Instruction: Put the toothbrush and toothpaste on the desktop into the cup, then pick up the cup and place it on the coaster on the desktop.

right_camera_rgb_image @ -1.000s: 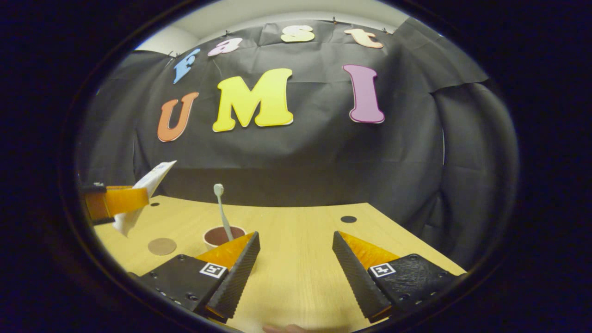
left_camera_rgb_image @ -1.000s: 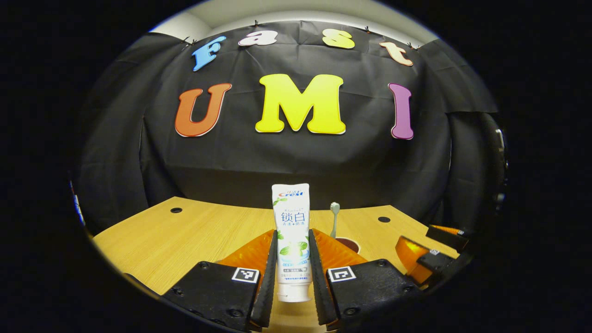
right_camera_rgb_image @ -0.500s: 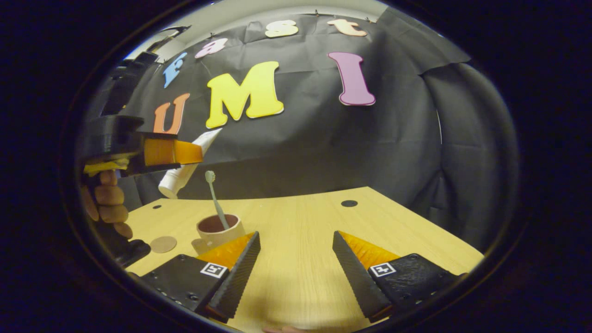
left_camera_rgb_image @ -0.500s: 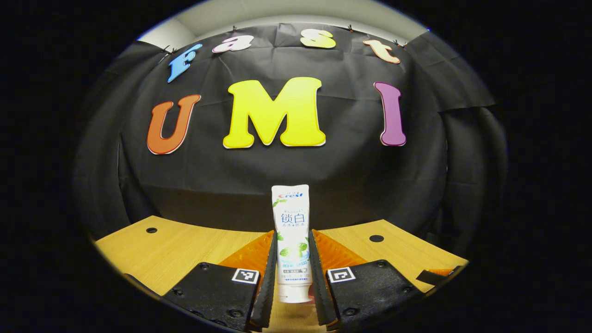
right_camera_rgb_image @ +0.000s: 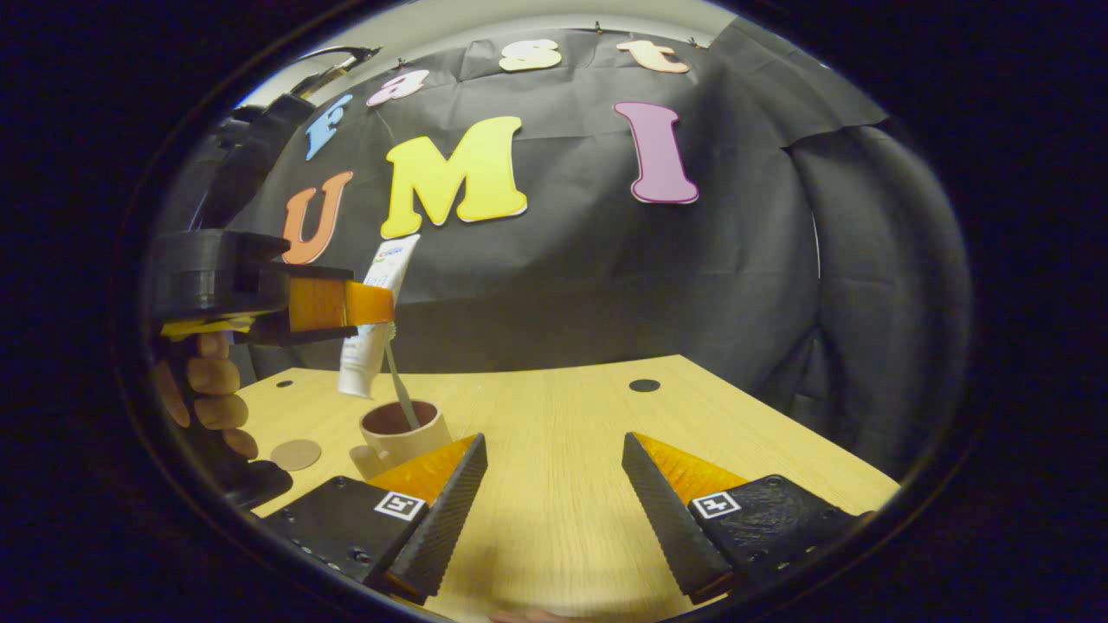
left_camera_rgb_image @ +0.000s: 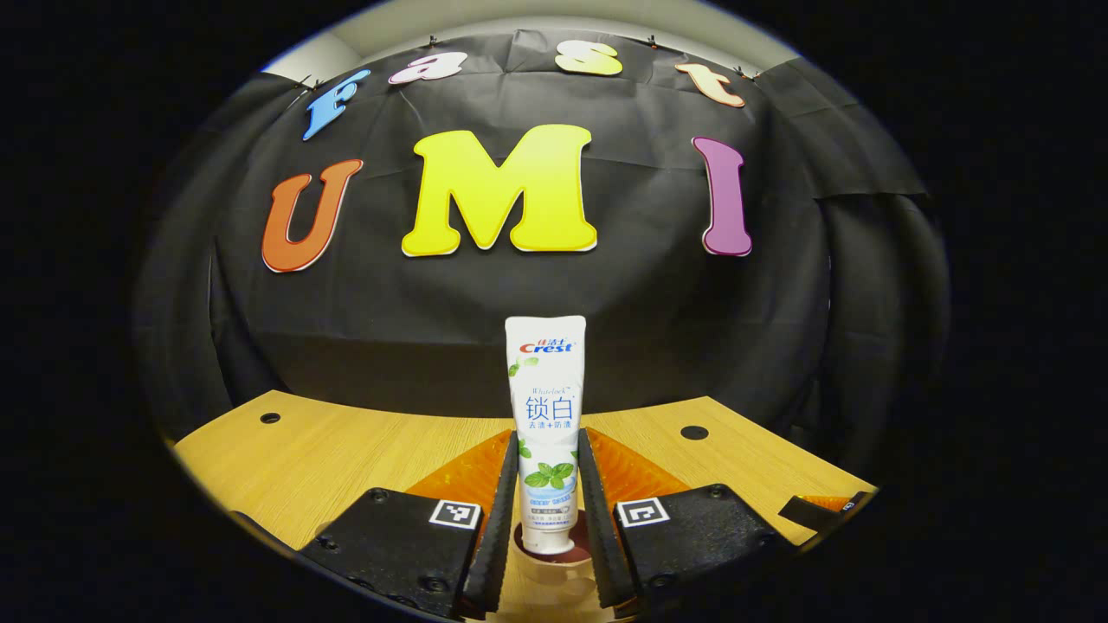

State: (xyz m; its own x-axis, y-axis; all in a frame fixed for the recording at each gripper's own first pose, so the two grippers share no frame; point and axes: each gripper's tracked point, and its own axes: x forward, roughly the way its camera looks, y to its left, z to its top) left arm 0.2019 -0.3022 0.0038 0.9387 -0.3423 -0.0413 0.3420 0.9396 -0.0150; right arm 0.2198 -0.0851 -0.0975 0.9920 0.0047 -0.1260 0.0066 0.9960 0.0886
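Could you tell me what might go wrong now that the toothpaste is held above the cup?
1. The toothpaste hangs tilted over the cup, cap down near the rim; released now, it might catch the rim and tip out.
2. The toothbrush already leans in the cup, so the tube could knock it or topple the cup.

Toothbrush (right_camera_rgb_image: 396,381) stands in the cup (right_camera_rgb_image: 400,433) mouth — bare desktop (right_camera_rgb_image: 563,450) lies open rightward.

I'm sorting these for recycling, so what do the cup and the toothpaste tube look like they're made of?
Cup: looks like matte ceramic or paper, pale outside, dark brown inside, no gloss; cannot tell which. Toothpaste tube: glossy white printed plastic, with a flat crimped top end and a round cap at the bottom.
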